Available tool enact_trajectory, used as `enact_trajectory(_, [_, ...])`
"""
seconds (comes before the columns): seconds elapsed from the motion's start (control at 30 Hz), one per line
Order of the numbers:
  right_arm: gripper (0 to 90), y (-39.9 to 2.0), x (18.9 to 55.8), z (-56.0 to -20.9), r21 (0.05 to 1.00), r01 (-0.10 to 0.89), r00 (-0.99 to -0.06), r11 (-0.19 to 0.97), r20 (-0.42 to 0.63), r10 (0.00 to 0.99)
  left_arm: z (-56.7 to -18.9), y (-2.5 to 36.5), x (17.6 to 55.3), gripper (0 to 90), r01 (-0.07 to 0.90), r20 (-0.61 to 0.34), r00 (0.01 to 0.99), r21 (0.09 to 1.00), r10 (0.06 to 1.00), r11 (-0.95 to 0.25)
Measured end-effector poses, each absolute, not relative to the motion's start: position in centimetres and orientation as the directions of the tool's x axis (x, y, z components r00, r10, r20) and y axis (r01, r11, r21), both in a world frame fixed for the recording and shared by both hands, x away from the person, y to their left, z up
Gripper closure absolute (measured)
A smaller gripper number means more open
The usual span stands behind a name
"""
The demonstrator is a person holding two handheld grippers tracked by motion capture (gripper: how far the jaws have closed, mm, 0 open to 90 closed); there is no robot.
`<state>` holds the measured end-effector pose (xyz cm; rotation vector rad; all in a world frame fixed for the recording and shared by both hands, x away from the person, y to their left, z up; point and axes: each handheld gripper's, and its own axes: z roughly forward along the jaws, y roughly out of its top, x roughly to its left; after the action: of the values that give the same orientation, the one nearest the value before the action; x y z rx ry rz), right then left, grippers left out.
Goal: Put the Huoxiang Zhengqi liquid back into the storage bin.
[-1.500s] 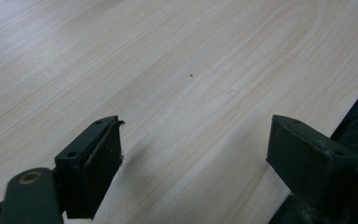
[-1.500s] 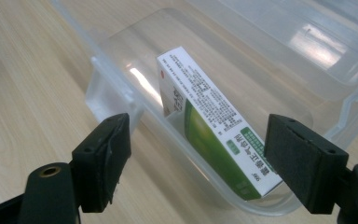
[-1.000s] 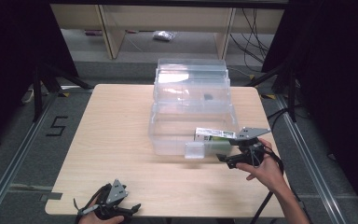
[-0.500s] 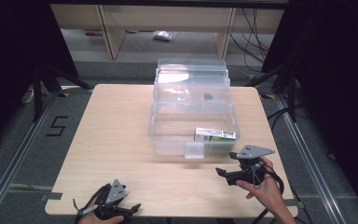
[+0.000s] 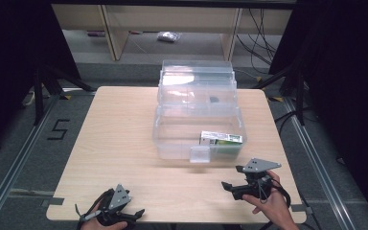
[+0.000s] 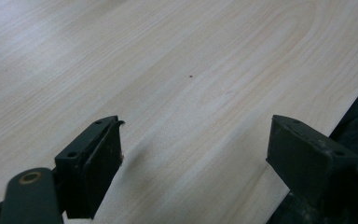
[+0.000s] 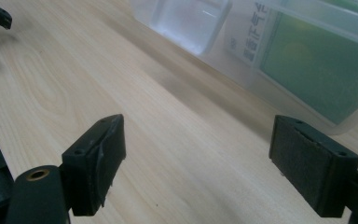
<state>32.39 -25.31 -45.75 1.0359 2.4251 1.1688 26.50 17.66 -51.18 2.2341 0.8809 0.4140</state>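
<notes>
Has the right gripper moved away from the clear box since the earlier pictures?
Yes. The right gripper has drawn back from the clear box toward the table's near edge, jaws just opening and empty; the green carton lies in the box.

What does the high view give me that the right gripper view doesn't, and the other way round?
High view alone: the whole clear plastic storage box with its lid raised behind it, the left gripper near the table's front edge, and the hand holding the right gripper.

Right gripper view alone: the right gripper's black jaws close up, wide apart with nothing between them, over bare wood.

Both: the light wooden table, the green-and-white carton inside the box, and the box's front latch tab.
</notes>
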Motion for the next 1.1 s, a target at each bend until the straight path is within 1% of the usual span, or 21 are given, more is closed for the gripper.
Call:
enact_trajectory(0.03, [18.9, -25.4, 32.4, -45.8, 0.758, 0.484, -0.719, 0.438, 0.060, 0.692, -51.0, 17.8, 26.5, 17.3, 0.471, 0.049, 0.729, 0.687, 0.682, -0.553])
enact_trajectory(0.07, [18.6, -25.4, 32.3, -46.0, 0.758, 0.494, -0.715, 0.426, 0.075, 0.695, -50.9, 17.9, 26.6, 17.3, 0.465, 0.065, 0.739, 0.671, 0.671, -0.577])
enact_trajectory(0.13, [18.3, -25.4, 32.1, -46.2, 0.752, 0.501, -0.718, 0.429, 0.083, 0.692, -51.2, 17.7, 26.5, 17.3, 0.472, 0.047, 0.723, 0.695, 0.689, -0.543])
enact_trajectory(0.17, [18.1, -25.5, 32.2, -46.3, 0.752, 0.494, -0.725, 0.438, 0.077, 0.685, -51.2, 17.7, 26.5, 17.3, 0.472, 0.046, 0.723, 0.695, 0.689, -0.542])
enact_trajectory(0.23, [17.5, -25.5, 31.9, -46.5, 0.743, 0.512, -0.712, 0.431, 0.087, 0.696, -51.2, 17.7, 26.5, 17.3, 0.475, 0.037, 0.719, 0.702, 0.694, -0.531])
enact_trajectory(0.27, [17.5, -25.6, 31.9, -46.6, 0.747, 0.495, -0.719, 0.444, 0.065, 0.692, -51.1, 17.8, 26.5, 17.3, 0.469, 0.051, 0.730, 0.688, 0.681, -0.554])
enact_trajectory(0.37, [18.6, -25.6, 31.4, -46.8, 0.733, 0.529, -0.703, 0.428, 0.095, 0.705, -51.0, 17.9, 26.6, 17.3, 0.465, 0.064, 0.737, 0.675, 0.673, -0.573])
enact_trajectory(0.4, [18.9, -25.7, 31.4, -46.9, 0.733, 0.523, -0.708, 0.435, 0.089, 0.701, -51.0, 17.9, 26.6, 17.3, 0.463, 0.067, 0.739, 0.673, 0.671, -0.577])
enact_trajectory(0.5, [18.9, -25.9, 31.2, -47.3, 0.728, 0.527, -0.704, 0.437, 0.086, 0.705, -51.0, 17.9, 26.5, 17.3, 0.470, 0.053, 0.733, 0.681, 0.678, -0.561])
enact_trajectory(0.53, [18.9, -26.0, 31.1, -47.3, 0.728, 0.531, -0.699, 0.434, 0.087, 0.709, -51.2, 17.6, 26.4, 17.3, 0.487, 0.024, 0.707, 0.709, 0.707, -0.511])
enact_trajectory(0.6, [18.9, -26.2, 31.0, -47.5, 0.727, 0.536, -0.702, 0.430, 0.100, 0.705, -51.2, 17.7, 26.4, 17.3, 0.488, 0.026, 0.708, 0.705, 0.705, -0.515])
enact_trajectory(0.67, [18.7, -26.2, 30.6, -47.6, 0.721, 0.555, -0.683, 0.415, 0.111, 0.722, -51.1, 17.7, 26.4, 17.3, 0.477, 0.037, 0.716, 0.703, 0.697, -0.527])
enact_trajectory(0.8, [18.1, -26.5, 30.3, -47.9, 0.725, 0.546, -0.690, 0.420, 0.105, 0.716, -51.2, 17.6, 26.4, 17.3, 0.475, 0.041, 0.715, 0.704, 0.698, -0.528])
enact_trajectory(0.83, [18.1, -26.6, 30.1, -47.9, 0.715, 0.563, -0.681, 0.415, 0.116, 0.723, -51.2, 17.6, 26.4, 17.3, 0.479, 0.039, 0.712, 0.703, 0.701, -0.526])
enact_trajectory(0.87, [18.1, -26.6, 30.0, -48.0, 0.724, 0.545, -0.687, 0.421, 0.098, 0.720, -51.2, 17.6, 26.4, 17.3, 0.479, 0.036, 0.711, 0.706, 0.703, -0.521])
enact_trajectory(0.9, [18.2, -26.6, 29.9, -48.1, 0.719, 0.544, -0.692, 0.432, 0.093, 0.716, -50.9, 17.9, 26.5, 17.3, 0.469, 0.059, 0.731, 0.681, 0.680, -0.562])
enact_trajectory(0.93, [18.1, -26.5, 29.6, -48.1, 0.707, 0.573, -0.676, 0.414, 0.123, 0.727, -50.9, 17.9, 26.5, 17.3, 0.467, 0.060, 0.733, 0.680, 0.678, -0.565])
enact_trajectory(0.97, [18.1, -26.6, 29.6, -48.2, 0.711, 0.559, -0.688, 0.426, 0.111, 0.717, -50.9, 17.9, 26.5, 17.3, 0.467, 0.060, 0.732, 0.682, 0.679, -0.563])
enact_trajectory(1.0, [18.1, -26.6, 29.5, -48.2, 0.715, 0.558, -0.685, 0.421, 0.111, 0.720, -51.1, 17.7, 26.4, 17.3, 0.476, 0.047, 0.714, 0.699, 0.699, -0.533])
enact_trajectory(1.07, [17.9, -26.6, 29.3, -48.3, 0.712, 0.562, -0.684, 0.420, 0.115, 0.720, -51.1, 17.7, 26.4, 17.3, 0.475, 0.048, 0.714, 0.699, 0.698, -0.534])
enact_trajectory(1.1, [17.7, -26.6, 29.2, -48.3, 0.700, 0.583, -0.670, 0.412, 0.128, 0.731, -51.1, 17.6, 26.4, 17.3, 0.477, 0.040, 0.710, 0.707, 0.703, -0.522])
